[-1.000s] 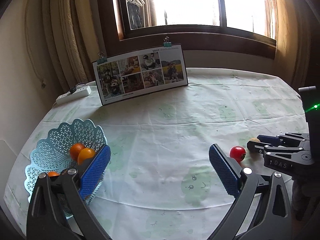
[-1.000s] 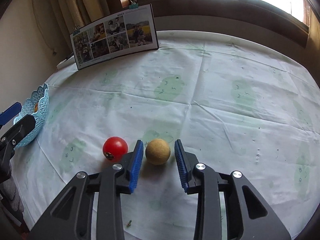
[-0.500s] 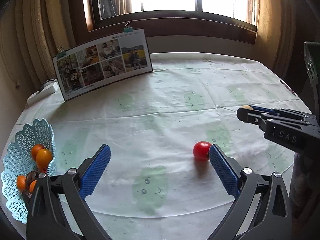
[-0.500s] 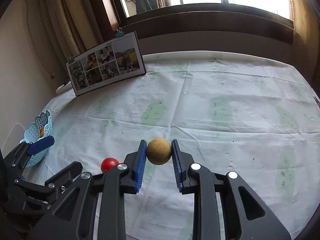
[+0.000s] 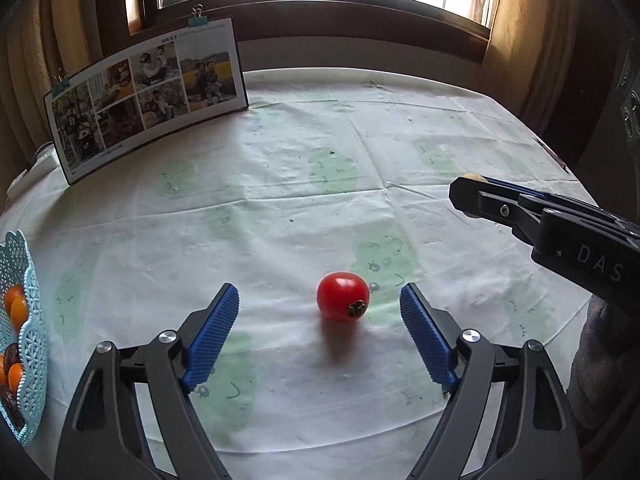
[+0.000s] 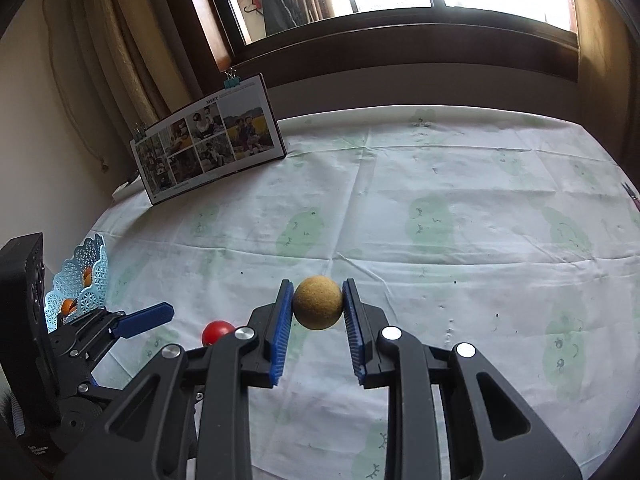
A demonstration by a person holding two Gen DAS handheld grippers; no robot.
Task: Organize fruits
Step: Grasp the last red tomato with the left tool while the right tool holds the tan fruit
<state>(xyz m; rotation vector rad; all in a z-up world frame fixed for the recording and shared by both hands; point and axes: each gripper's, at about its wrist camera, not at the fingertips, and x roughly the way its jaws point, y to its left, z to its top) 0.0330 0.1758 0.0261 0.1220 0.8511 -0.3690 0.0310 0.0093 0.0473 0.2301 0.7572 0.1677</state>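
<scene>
Fruits are what you are sorting, so start from the table, a round top under a pale cloth with green prints, with a photo board propped at its far edge below the window. At the left rim stands your blue lattice basket, already holding several orange fruits and some dark ones. Your left tongs are spread wide and empty, low over the cloth, and the red tomato lies on the table just ahead of them, in the gap between the 2 blue pads but nearer the right pad. That offset is what your next move turns on, I judge: shift a little right and forward so the tomato sits centred before you close. It is almost round, with no real long axis; its dark stem scar faces you and slightly right. Your right tongs are closed on the tan round fruit, clamped at its sides near the pad tips and, by my reading, lifted off the cloth. The basket is well off to the left of both.
</scene>
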